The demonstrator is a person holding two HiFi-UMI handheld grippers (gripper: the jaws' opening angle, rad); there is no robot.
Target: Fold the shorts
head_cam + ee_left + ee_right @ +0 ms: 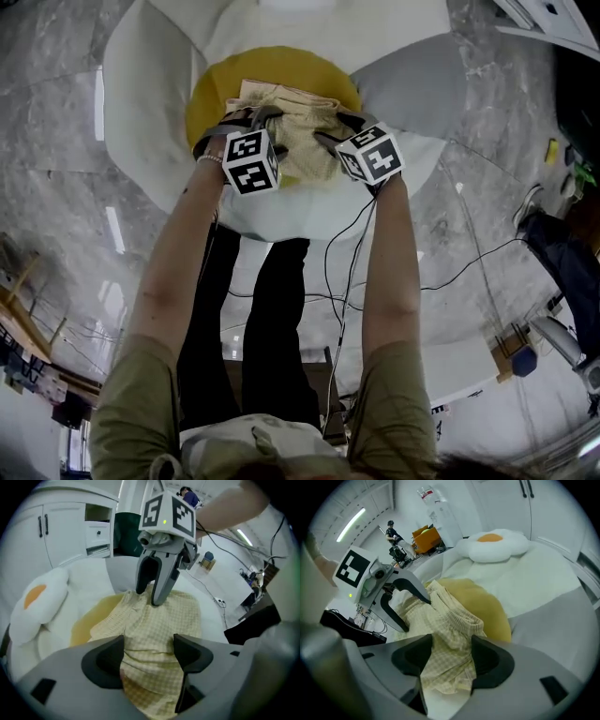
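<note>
Probably a recording lab: cables (327,267) trail over marble floor (56,94), beside white cabinets (56,531).

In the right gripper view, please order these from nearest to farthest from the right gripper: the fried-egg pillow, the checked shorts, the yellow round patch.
1. checked shorts, right between the open jaws of the right gripper.
2. yellow round patch, just beyond, under the shorts.
3. fried-egg pillow, far back, upper right.

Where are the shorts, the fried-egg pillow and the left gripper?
shorts (300,131), head view, middle of the checked fabric.
fried-egg pillow (490,537), right gripper view, its orange yolk.
left gripper (147,656), left gripper view, midway between its open jaws.
</note>
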